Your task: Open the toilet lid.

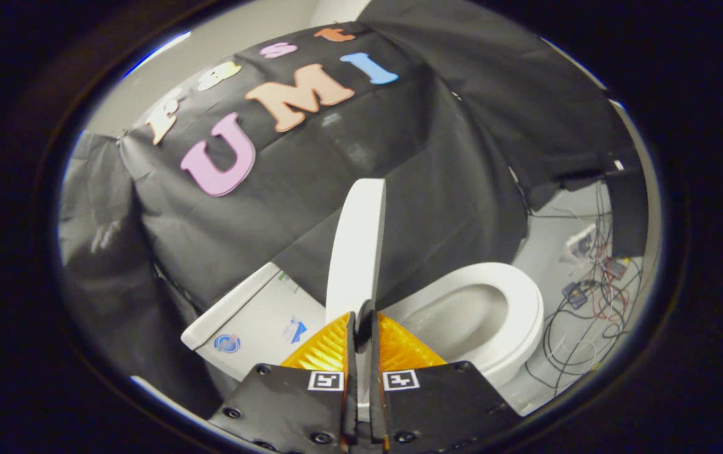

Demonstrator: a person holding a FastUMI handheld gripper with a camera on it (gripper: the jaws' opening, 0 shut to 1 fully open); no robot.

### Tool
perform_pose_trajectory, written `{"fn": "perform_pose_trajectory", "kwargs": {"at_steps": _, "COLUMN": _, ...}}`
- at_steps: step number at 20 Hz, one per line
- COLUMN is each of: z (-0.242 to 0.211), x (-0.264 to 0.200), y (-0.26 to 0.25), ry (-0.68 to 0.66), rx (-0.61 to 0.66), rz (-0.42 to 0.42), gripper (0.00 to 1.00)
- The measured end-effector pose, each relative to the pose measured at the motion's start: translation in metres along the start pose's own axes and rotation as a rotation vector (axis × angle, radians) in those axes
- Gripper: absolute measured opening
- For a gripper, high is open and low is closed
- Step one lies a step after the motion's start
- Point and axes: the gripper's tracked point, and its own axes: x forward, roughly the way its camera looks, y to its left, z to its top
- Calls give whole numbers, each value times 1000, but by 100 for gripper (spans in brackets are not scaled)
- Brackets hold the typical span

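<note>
The white toilet lid [356, 246] stands raised on edge, seen from its thin side, rising up from between my fingers. My gripper [363, 325] is shut on the lid's lower edge, one finger on each face. To the right of the lid lies the white seat ring [519, 315] with the open bowl [462, 321] inside it. Left of the lid is the white tank [254, 321] with small stickers on its top.
Black cloth walls stand close behind and to the left of the toilet. On the pale floor to the right lies a tangle of cables [582, 315] with small devices and a power strip [578, 243].
</note>
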Motion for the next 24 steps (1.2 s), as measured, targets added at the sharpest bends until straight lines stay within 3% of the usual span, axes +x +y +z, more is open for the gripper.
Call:
{"fn": "perform_pose_trajectory", "kwargs": {"at_steps": 8, "z": -4, "x": 8, "y": 100, "ry": 3, "rx": -243, "rz": 208, "gripper": 9}}
{"fn": "perform_pose_trajectory", "kwargs": {"at_steps": 12, "z": -15, "x": 19, "y": 143, "ry": 12, "rx": -272, "rz": 308, "gripper": 9}}
{"fn": "perform_pose_trajectory", "kwargs": {"at_steps": 20, "z": -53, "x": 34, "y": 202, "ry": 65, "rx": -356, "rz": 433, "gripper": 9}}
{"fn": "perform_pose_trajectory", "kwargs": {"at_steps": 24, "z": -58, "x": 38, "y": 210, "ry": 63, "rx": -358, "rz": 445, "gripper": 9}}
